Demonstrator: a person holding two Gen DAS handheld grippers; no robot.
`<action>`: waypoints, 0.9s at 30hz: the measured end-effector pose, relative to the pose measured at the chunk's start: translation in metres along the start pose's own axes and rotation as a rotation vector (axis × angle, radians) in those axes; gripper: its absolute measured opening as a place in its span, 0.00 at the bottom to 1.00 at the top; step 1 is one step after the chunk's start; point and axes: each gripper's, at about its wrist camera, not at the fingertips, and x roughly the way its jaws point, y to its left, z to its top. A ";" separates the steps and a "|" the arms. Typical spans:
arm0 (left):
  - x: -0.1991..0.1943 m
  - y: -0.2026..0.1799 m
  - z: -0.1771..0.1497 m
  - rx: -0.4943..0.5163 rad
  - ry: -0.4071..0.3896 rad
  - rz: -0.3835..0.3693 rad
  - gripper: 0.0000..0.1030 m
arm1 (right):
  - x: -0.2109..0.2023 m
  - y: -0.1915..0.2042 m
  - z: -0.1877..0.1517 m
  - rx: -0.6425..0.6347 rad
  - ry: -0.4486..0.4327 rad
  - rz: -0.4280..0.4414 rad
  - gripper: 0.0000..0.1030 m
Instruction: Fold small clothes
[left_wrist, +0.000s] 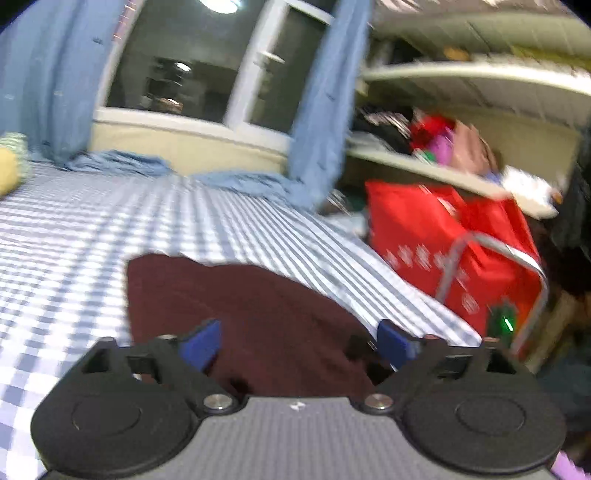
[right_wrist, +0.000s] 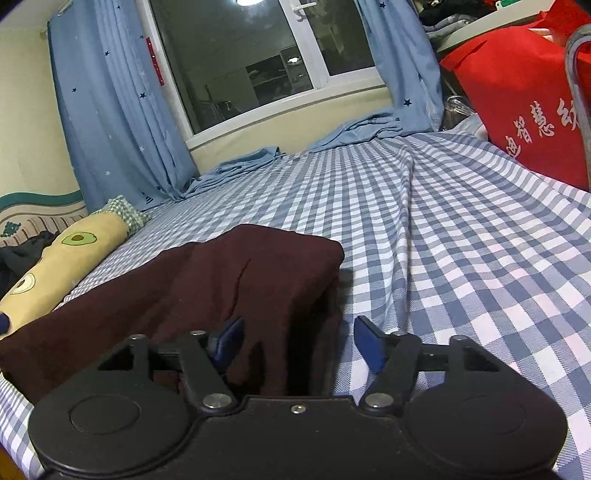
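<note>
Garment: I see a dark maroon cloth (right_wrist: 229, 280), folded over, thick, soft creases, lying on the blue-and-white checked bedsheet (right_wrist: 461, 229), lower centre of both views.
Left tool (left_wrist: 299, 345): released, blue pads spread wide above the maroon fabric, gripping nothing.
Right tool (right_wrist: 299, 343): released, its left pad at the cloth's near edge, the right one over the sheet.
Surroundings: avocado-print pillow (right_wrist: 62, 269) at left, red bag (right_wrist: 517, 92) upper right.

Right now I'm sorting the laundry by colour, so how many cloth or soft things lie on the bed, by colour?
Maroon: 1, the garment
Yellow: 1, the avocado pillow
Green-checked: 1, the small cloth by the pillow
Dark: 1, the bundle at the far left edge, too dim to identify
Total: 4
</note>
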 end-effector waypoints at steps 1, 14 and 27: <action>-0.001 0.003 0.004 -0.002 -0.021 0.013 0.93 | 0.000 -0.001 0.001 0.003 0.000 0.000 0.73; 0.051 0.065 0.001 -0.036 0.132 0.199 0.95 | 0.011 0.017 0.001 -0.050 0.024 0.008 0.92; 0.057 0.067 -0.040 0.032 0.232 0.237 0.96 | 0.020 0.012 -0.021 -0.108 0.052 -0.066 0.92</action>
